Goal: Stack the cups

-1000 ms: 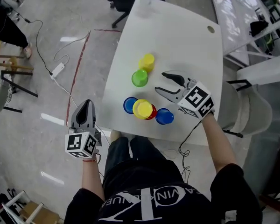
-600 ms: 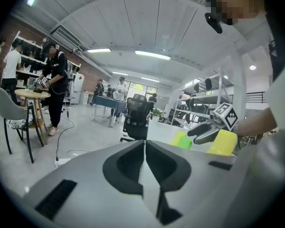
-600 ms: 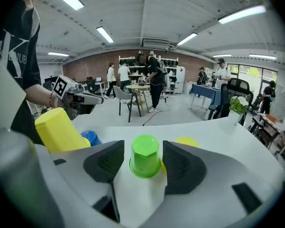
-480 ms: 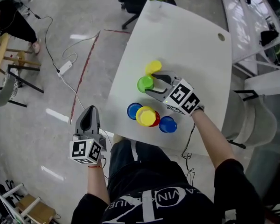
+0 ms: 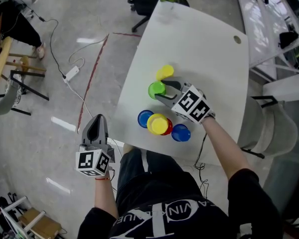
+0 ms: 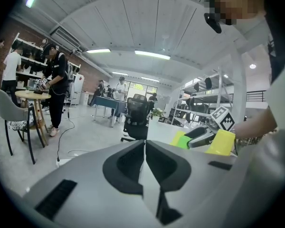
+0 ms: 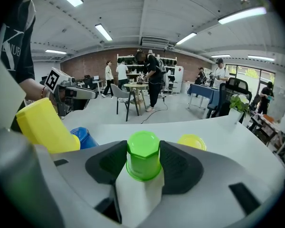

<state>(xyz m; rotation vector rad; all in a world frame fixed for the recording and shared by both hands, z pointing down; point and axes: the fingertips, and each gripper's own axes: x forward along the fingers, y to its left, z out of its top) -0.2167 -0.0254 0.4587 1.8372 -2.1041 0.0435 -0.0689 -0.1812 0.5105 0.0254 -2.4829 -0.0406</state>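
Head view: high overhead, facing steeply down on the white rounded-corner desk (image 5: pixel 189 44). Left gripper view: off the desk's edge, facing level across it. Right gripper view: just above the desktop, close on the inverted green plastic cup (image 7: pixel 143 155), shared by all three views.

white rounded-corner table (image 5: pixel 209 49), small round hole (image 5: pixel 237 39) near its far right corner. on it: yellow plastic cup (image 5: pixel 164 72), green plastic cup (image 5: pixel 156 89) just beside it, and nearer the front edge a blue plastic cup (image 5: pixel 145 118), a yellow-over-red cup stack (image 5: pixel 158 124) (red barely shows) and a second blue cup (image 5: pixel 181 132).
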